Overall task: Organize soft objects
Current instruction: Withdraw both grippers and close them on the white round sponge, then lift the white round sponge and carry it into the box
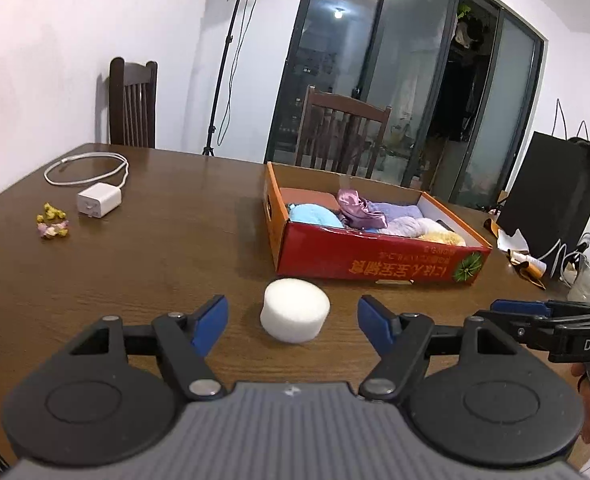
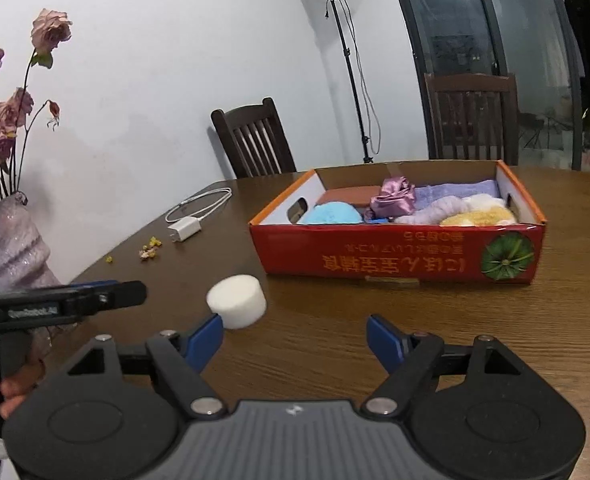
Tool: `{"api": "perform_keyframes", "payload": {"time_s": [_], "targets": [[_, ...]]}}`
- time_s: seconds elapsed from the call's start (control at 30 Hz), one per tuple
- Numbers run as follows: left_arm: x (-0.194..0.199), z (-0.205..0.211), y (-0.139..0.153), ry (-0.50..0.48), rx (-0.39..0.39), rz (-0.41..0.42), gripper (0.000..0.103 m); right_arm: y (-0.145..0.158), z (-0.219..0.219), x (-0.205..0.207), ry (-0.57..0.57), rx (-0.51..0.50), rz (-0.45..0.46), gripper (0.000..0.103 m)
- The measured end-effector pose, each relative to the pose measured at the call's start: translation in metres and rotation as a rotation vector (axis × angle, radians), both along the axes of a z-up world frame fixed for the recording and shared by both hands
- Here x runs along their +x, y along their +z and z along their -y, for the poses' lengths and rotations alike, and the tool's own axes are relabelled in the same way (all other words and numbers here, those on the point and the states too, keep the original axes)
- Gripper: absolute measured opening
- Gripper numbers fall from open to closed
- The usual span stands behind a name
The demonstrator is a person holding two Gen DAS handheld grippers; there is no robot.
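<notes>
A white foam cylinder (image 1: 295,310) (image 2: 237,300) stands on the brown table (image 1: 155,264), just in front of a red cardboard box (image 1: 375,256) (image 2: 395,256). The box holds a blue plush item (image 1: 313,216), a pink satin cloth (image 1: 355,208) (image 2: 395,198), lilac towels (image 2: 447,194) and a yellow fluffy piece (image 2: 479,216). My left gripper (image 1: 293,322) is open, the foam lies just ahead between its blue pads, and neither pad touches it. My right gripper (image 2: 295,334) is open over bare table, with the foam off its left finger.
A white charger (image 1: 99,202) with a coiled cable and dried petals (image 1: 53,224) lie at the far left. A vase of roses (image 2: 15,240) stands at the table's left edge. A black bag (image 1: 551,200) and clutter fill the far right. Chairs stand behind the table.
</notes>
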State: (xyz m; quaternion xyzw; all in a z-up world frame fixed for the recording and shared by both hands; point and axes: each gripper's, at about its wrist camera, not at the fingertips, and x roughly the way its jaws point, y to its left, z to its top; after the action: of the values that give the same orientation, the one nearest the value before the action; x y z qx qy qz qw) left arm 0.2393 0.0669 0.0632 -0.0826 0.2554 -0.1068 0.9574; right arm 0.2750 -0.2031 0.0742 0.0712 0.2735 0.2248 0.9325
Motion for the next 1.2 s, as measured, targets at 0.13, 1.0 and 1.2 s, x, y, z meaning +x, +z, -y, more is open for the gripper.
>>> {"api": "perform_keyframes", "payload": {"time_s": [0.13, 1.0, 1.2], "targets": [[0.033, -0.007, -0.013, 0.042, -0.049, -0.047, 0.068, -0.006, -0.015, 0.026, 0.01, 0.013, -0.022, 0.077], [0.109, -0.028, -0.068, -0.064, -0.283, -0.181, 0.021, -0.075, -0.074, 0.133, 0.131, 0.248, -0.201, 0.024], [0.109, -0.032, -0.071, -0.068, -0.318, -0.184, 0.021, -0.073, -0.076, 0.128, 0.133, 0.222, -0.173, 0.023]]}}
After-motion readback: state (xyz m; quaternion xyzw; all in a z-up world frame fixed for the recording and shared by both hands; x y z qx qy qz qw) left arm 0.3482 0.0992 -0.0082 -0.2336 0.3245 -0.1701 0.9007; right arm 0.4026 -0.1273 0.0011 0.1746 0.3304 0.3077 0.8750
